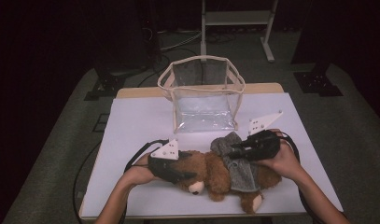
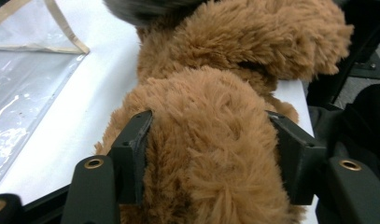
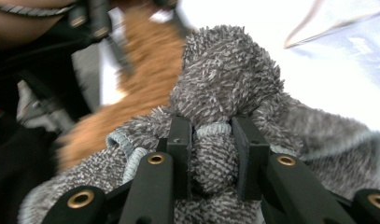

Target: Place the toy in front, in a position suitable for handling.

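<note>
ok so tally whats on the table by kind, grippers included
teddy bear: 1
grey knitted garment: 1
clear bag: 1
grippers: 2, the left gripper and the right gripper
total: 5

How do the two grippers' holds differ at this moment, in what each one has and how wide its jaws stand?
The left gripper clamps the teddy bear on brown fur, while the right gripper pinches the bear's grey knit garment. The left's jaws stand wide around a thick furry part; the right's sit close together on a small fold. In the high view the left works at the head end, the right at the body. Both are closed on something soft.
</note>
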Demonstrator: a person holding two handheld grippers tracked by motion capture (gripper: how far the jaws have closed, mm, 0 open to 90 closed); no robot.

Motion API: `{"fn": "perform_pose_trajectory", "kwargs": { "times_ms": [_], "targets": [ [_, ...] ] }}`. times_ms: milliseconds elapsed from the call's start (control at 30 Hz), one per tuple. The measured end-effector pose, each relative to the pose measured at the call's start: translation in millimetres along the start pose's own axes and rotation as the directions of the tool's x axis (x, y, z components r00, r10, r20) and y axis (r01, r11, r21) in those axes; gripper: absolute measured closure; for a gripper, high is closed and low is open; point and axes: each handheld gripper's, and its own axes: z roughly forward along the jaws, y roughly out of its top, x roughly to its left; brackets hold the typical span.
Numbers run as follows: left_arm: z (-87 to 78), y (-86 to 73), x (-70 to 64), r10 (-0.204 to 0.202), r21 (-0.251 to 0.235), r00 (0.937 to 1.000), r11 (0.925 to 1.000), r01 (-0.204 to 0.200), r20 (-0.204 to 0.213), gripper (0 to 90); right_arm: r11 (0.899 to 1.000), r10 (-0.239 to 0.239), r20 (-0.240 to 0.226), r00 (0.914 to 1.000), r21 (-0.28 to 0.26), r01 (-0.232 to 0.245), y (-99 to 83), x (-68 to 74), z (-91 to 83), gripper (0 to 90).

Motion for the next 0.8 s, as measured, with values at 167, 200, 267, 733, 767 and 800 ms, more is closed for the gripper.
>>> {"fn": "perform_pose_trajectory", "kwargs": {
  "times_ms": [167,200,267,733,767,800],
  "targets": [
    [-1.6,-0.2,-0.4,0.0,0.006,1.0,1.0,0.0,0.005,34.4,0.999,0.044,-0.056,0.9975,0.001,-0.044,-8.8,-7.0,18.7,70.6],
    [-1.7,1.0,0.1,-0.003,0.009,1.0,1.0,0.003,0.009,32.4,0.999,0.038,-0.055,0.9978,-0.001,-0.038,-10.2,-5.0,19.8,70.8],
    [-1.1,2.4,0.0,-0.004,0.009,0.9999,0.9999,0.004,0.011,25.7,1.0,0.023,-0.048,0.9986,-0.001,-0.023,-14.5,2.6,20.4,71.0],
    [27.7,8.1,1.4,-0.022,0.063,0.9996,0.9977,0.023,-0.015,7.7,0.999,0.042,-0.077,0.9962,-0.025,-0.044,-24.5,1.5,19.2,71.0],
    [29.3,8.8,1.9,-0.021,0.067,0.9997,0.9975,0.022,-0.015,7.7,0.999,0.043,-0.075,0.9962,-0.024,-0.045,-24.1,1.4,19.4,71.0],
    [31.3,9.4,2.0,-0.022,0.072,0.9996,0.9971,0.023,-0.016,7.8,0.999,0.045,-0.073,0.9963,-0.022,-0.046,-23.7,1.5,19.4,71.0]
  ]
}}
